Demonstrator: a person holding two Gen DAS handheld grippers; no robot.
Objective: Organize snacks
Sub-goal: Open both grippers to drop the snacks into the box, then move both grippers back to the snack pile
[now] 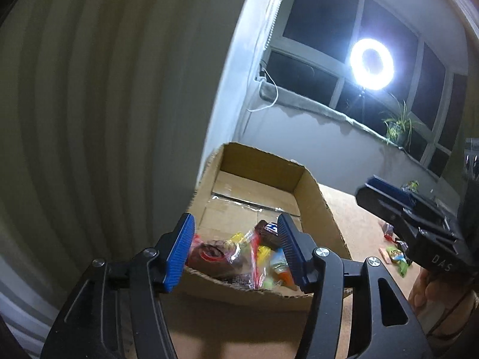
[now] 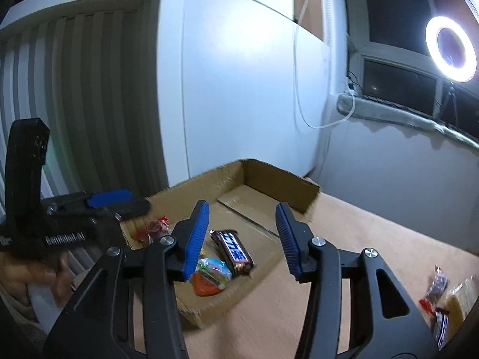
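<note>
Left gripper [image 1: 236, 251] hovered over the near end of the cardboard box [image 1: 326, 209], fingers [image 1: 179, 251] apart, gripping nothing. Between and beyond them, inside the box: a heap of wrapped snacks [image 1: 239, 254], among them a dark chocolate bar [image 1: 268, 232] close to the right finger. Off to the right of those fingers, more wrapped snacks [image 1: 395, 254] scattered on the table [image 1: 359, 218], partly hidden behind the other gripper.

Right gripper [image 2: 242, 239] likewise held above the box [image 2: 281, 176], fingers [image 2: 196, 239] apart and empty. Just beyond the left finger, in the box: a chocolate bar [image 2: 235, 251] beside an orange and green packet [image 2: 209, 278]. Far right of the fingers, loose snacks [image 2: 440, 302] on the table [image 2: 359, 239].
</note>
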